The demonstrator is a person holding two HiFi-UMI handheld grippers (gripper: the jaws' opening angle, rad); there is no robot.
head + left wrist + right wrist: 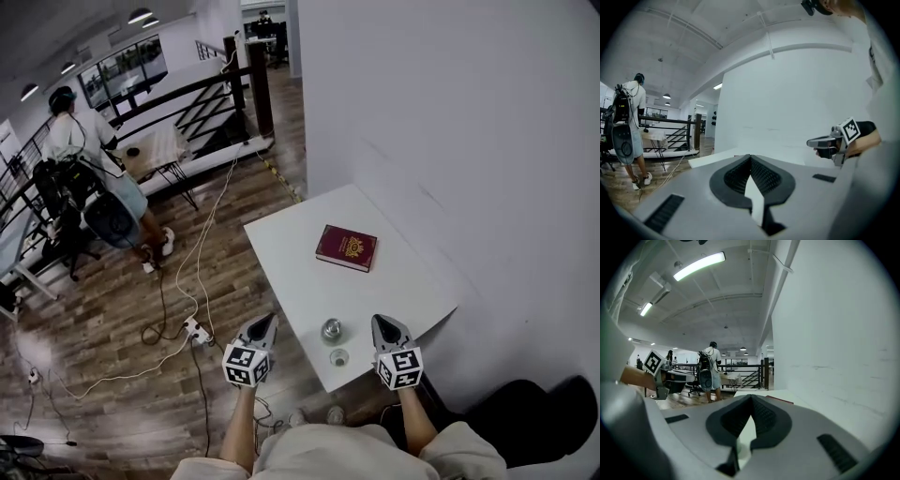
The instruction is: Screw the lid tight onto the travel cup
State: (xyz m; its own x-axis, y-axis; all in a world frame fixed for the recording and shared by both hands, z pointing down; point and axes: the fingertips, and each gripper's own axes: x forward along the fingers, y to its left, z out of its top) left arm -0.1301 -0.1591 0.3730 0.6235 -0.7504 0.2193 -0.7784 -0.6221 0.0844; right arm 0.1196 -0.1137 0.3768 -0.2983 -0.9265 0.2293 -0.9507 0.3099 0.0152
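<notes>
Steel travel cup (331,329) on white table (300,272), lid (338,357) beside | left tongs (269,321), right tongs (383,323) closed, empty

Open loft-style office or lab, wood floor (94,319), black stair railing (187,90), floor power strip (196,329), ceiling strip lights (699,266).

One desk (300,277), one red book (347,247), one travel cup (331,329), one lid (338,357) — and two claws: left claw (266,322), right claw (385,325).
</notes>
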